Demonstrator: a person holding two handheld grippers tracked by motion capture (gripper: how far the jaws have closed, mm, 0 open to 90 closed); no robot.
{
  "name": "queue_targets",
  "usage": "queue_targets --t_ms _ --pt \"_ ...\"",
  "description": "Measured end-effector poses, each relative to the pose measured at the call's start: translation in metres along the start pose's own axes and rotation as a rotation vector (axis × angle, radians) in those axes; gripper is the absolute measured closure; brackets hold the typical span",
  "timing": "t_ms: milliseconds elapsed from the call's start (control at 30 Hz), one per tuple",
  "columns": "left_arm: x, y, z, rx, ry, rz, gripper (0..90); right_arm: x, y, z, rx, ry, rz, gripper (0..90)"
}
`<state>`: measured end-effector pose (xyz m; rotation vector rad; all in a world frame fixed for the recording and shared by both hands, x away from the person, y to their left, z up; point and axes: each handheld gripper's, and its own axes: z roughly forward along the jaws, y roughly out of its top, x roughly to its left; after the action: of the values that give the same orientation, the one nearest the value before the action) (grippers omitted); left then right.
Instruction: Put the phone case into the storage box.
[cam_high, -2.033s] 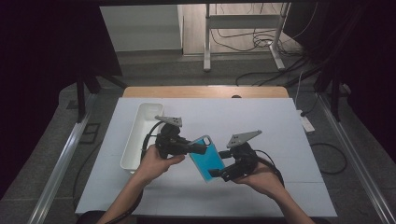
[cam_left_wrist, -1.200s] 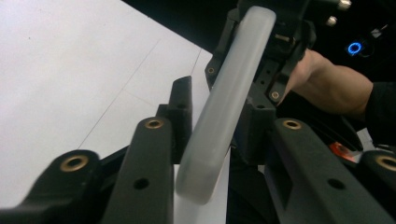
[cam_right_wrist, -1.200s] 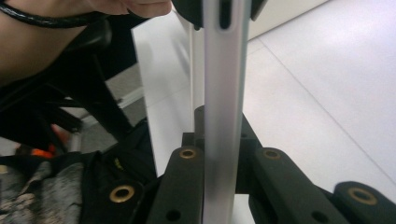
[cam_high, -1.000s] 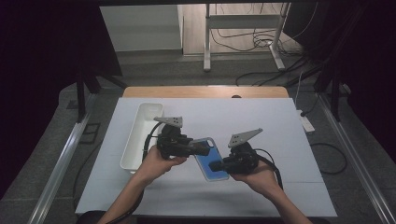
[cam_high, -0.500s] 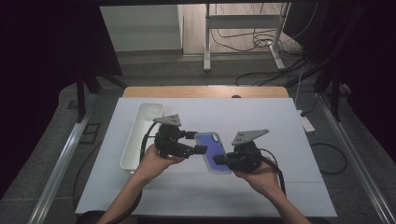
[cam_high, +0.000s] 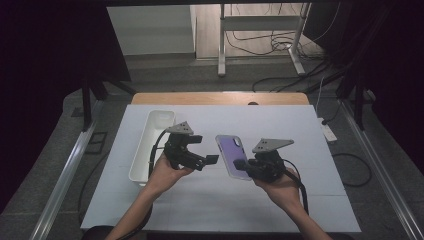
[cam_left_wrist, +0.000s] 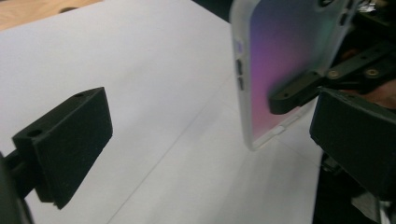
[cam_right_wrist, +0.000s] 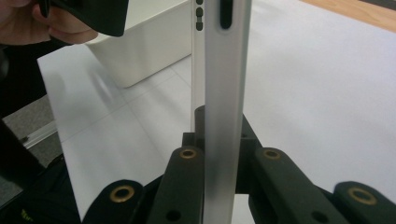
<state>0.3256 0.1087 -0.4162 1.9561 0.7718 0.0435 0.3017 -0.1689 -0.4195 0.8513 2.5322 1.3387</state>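
The right gripper (cam_high: 241, 164) pinches a slim, frosted purple phone case (cam_high: 231, 155), probably silicone; the left gripper (cam_high: 207, 160), just opened, holds nothing.

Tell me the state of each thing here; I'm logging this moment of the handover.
Phone case: held by its edges, lifted off the table, purple face up.
Right gripper: shut on the phone case.
Left gripper: jaws have just been opening, now open, nothing between them, beside the phone case.
White bin: upright on the table, looks empty.
Table: covered with a white sheet.
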Motion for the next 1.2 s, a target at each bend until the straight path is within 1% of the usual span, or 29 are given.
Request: queue_targets --t_ms 33,67,167,300,367,400,433,467,533,600,633,700,767,833,867,900,933,1100,1200 --pt "0.000 0.000 0.000 -0.001 0.006 -0.001 0.2 0.000 0.000 0.000 0.000 0.000 0.000 85.5" --pt "0.001 0.000 -0.001 -0.003 0.003 -0.006 0.2 0.000 0.000 0.000 -0.004 -0.004 0.002 85.5" --pt "0.001 0.000 -0.001 -0.008 0.022 -0.039 0.1 0.001 0.000 0.000 -0.008 -0.014 -0.002 85.4" --pt "0.000 0.000 -0.001 -0.015 0.028 -0.040 0.8 0.004 0.000 0.002 -0.010 -0.024 -0.014 85.4" --pt "0.000 0.000 -0.002 -0.020 0.031 -0.037 4.0 0.005 0.000 0.002 -0.009 -0.028 -0.018 85.4" --pt "0.000 0.000 -0.002 -0.023 0.030 -0.033 4.0 0.005 0.000 0.002 -0.009 -0.028 -0.018 85.4" --pt "-0.001 0.000 -0.002 -0.024 0.026 -0.029 6.8 0.006 0.000 0.003 -0.010 -0.030 -0.017 85.4" --pt "-0.002 0.000 -0.003 -0.026 0.022 -0.026 13.0 0.006 0.000 0.003 -0.011 -0.030 -0.018 85.4" --pt "-0.003 0.001 -0.002 -0.026 0.025 -0.021 14.8 0.006 0.000 0.003 -0.012 -0.030 -0.018 85.4" --pt "-0.004 0.001 -0.002 -0.021 0.019 -0.015 22.0 0.007 0.000 0.004 -0.014 -0.033 -0.020 85.4" --pt "-0.005 0.001 -0.002 -0.020 0.019 -0.016 24.2 0.007 0.000 0.004 -0.015 -0.034 -0.020 85.4" --pt "-0.006 0.001 -0.002 -0.020 -0.003 -0.024 31.0 0.008 0.000 0.004 -0.015 -0.036 -0.021 85.4" --pt "-0.007 0.002 -0.001 -0.015 -0.009 -0.026 36.6 0.008 0.000 0.005 -0.014 -0.035 -0.022 85.4" --pt "-0.008 0.002 -0.001 -0.012 -0.019 -0.025 45.8 0.009 0.000 0.005 -0.016 -0.036 -0.022 85.4" --pt "-0.008 0.002 -0.002 -0.013 -0.025 -0.027 45.8 0.009 0.000 0.005 -0.016 -0.036 -0.022 85.4" --pt "-0.008 0.002 -0.001 -0.014 -0.038 -0.033 48.9 0.009 0.000 0.005 -0.016 -0.036 -0.023 85.4" --pt "-0.008 0.002 -0.001 -0.016 -0.041 -0.037 52.4 0.009 0.000 0.005 -0.018 -0.037 -0.022 85.4" --pt "-0.008 0.003 -0.002 -0.015 -0.049 -0.053 66.7 0.011 0.001 0.006 -0.017 -0.039 -0.023 85.4" --pt "-0.008 0.003 -0.002 -0.017 -0.057 -0.056 69.4 0.011 0.001 0.007 -0.017 -0.040 -0.022 85.4"
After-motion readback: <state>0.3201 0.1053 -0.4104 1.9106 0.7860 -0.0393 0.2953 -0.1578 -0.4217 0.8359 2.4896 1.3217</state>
